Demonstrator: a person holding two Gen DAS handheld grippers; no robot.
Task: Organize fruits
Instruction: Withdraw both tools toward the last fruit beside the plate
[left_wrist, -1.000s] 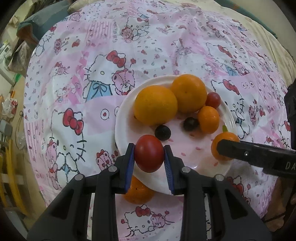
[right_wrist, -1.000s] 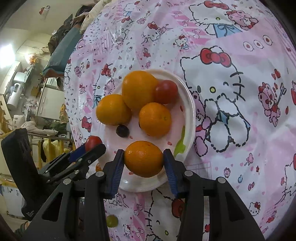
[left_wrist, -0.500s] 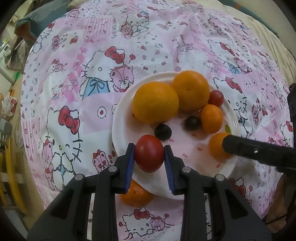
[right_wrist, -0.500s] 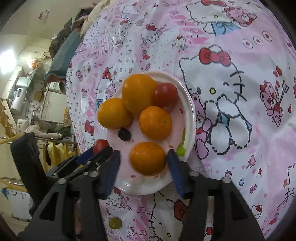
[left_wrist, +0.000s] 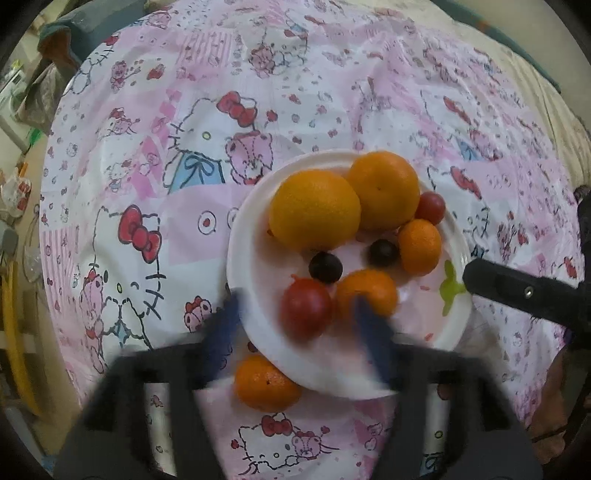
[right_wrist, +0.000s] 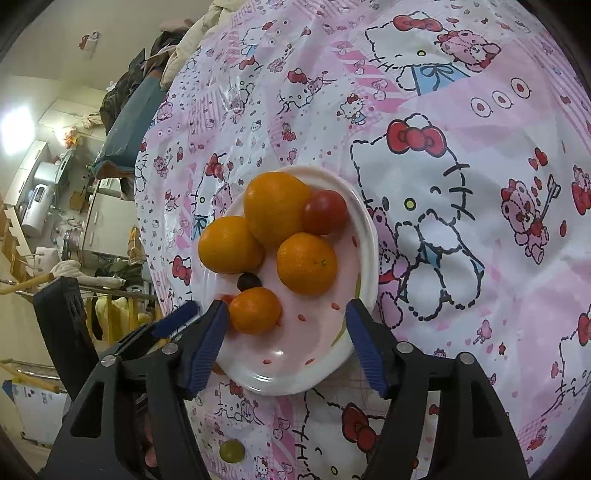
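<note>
Item one: my left claw (left_wrist: 299, 328), jaws spreading and blurred; the red tomato (left_wrist: 306, 309) stands between them on the near part of the plate (left_wrist: 240, 258), and the pads no longer press it. Released.

Item two: my right claw (right_wrist: 284, 343), jaws also opening. The small mandarin (right_wrist: 255, 310) lies on the plate just inside the left pad; whether it brushes that pad I cannot tell. The right pad stands well clear of it. Released.

Item three: white plate with pink specks, on the pink cat-print cloth (left_wrist: 177, 110) covering the surface. In the left view it holds:
- large orange (left_wrist: 314, 209), far left of the plate
- second orange (left_wrist: 384, 190), touching the first on its right
- small red tomato (left_wrist: 430, 208), at the far right rim
- mandarin (left_wrist: 420, 246), just near of that tomato
- two dark grapes (left_wrist: 325, 267) (left_wrist: 384, 252), mid-plate
- the released mandarin (left_wrist: 367, 293), touching the red tomato on its right
- a green mark (left_wrist: 450, 286) near the right rim, possibly printed; I cannot tell.

Item four: loose mandarin (left_wrist: 266, 384) on the cloth, off the plate, against its near rim.

Item five: green grape (right_wrist: 232, 451), seen from the right wrist, on the cloth well near of the plate.
</note>
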